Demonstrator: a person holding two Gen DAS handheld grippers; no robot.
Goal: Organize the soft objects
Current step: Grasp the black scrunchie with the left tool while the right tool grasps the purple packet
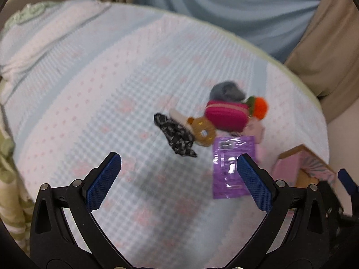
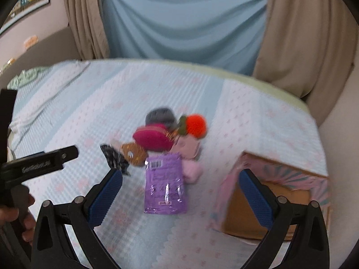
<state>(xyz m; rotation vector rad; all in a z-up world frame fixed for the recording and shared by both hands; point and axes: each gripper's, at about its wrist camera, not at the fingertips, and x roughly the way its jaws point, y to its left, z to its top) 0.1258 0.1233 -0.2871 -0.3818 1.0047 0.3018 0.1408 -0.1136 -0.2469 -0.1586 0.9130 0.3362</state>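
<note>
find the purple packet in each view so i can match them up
Left wrist: the purple packet lies lower right of centre, partly behind the left claw's right finger.
Right wrist: it lies just below centre, between the right claw's open fingers.
Shared landmark: the magenta pouch, just beyond the packet in both.

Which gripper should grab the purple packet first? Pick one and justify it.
Right, probably. The purple packet lies centred between the open right gripper fingers, and the pink box sits just to that side. For the left gripper, the packet lies off-centre by one finger.
</note>
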